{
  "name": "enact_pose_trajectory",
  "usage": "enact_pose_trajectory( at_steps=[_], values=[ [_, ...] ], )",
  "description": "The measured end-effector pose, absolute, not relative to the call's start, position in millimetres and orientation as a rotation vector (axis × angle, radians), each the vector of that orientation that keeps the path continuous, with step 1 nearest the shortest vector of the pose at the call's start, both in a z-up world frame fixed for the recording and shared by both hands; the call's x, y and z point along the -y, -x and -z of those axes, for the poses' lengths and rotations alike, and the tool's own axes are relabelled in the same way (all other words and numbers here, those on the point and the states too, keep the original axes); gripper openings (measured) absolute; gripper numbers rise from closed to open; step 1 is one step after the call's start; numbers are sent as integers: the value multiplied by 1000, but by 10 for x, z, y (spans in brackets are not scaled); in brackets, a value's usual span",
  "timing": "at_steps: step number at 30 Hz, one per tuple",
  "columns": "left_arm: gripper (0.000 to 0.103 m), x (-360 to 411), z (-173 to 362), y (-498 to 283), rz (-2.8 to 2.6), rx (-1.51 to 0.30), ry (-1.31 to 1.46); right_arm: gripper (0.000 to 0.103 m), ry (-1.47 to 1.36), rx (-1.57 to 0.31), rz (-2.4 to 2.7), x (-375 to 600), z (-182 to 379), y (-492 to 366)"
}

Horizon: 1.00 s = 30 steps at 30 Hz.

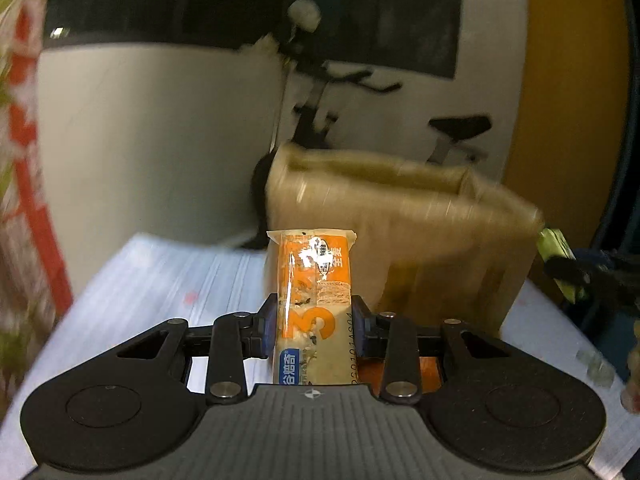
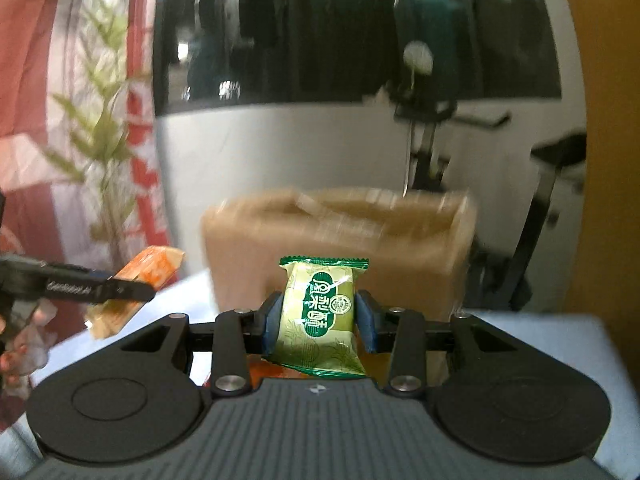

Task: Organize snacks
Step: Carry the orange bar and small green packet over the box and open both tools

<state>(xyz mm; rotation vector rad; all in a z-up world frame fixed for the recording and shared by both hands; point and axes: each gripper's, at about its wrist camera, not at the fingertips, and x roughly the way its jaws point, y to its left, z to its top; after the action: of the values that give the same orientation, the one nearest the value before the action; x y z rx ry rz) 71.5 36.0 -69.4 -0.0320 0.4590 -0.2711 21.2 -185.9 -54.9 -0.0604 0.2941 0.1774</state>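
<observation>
My left gripper (image 1: 316,320) is shut on an orange and beige snack bar (image 1: 314,300), held upright above the white table (image 1: 160,280). My right gripper (image 2: 318,316) is shut on a green snack packet (image 2: 318,312). A tan woven basket (image 1: 420,232) stands on the table just beyond both grippers; it also shows in the right wrist view (image 2: 360,232), blurred. In the right wrist view the left gripper (image 2: 100,290) with its orange bar (image 2: 140,280) is at the left. In the left wrist view the right gripper (image 1: 576,276) with the green packet (image 1: 556,248) is at the right edge.
An exercise bike (image 1: 320,92) stands behind the table against a white wall. A red and white banner with green foliage (image 2: 108,140) is at the left. An orange wall panel (image 1: 572,100) is at the right. Another orange packet (image 2: 272,372) lies under my right gripper.
</observation>
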Motion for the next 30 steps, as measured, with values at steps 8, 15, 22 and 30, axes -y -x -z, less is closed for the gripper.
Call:
enact_pose_trajectory(
  at_steps=[8, 15, 22, 30],
  values=[
    [38, -41, 54, -1257, 331, -358, 15, 41, 116, -276, -89, 1933, 152, -976],
    [38, 365, 26, -1762, 318, -389, -17, 41, 136, -361, -24, 2006, 273, -1340],
    [64, 461, 158, -1834, 298, -372, -50, 49, 101, -383, 8, 2068, 367, -1321],
    [65, 208, 209, -1586, 384, -414, -52, 49, 20, -321, -32, 2112, 284, -920]
  ],
)
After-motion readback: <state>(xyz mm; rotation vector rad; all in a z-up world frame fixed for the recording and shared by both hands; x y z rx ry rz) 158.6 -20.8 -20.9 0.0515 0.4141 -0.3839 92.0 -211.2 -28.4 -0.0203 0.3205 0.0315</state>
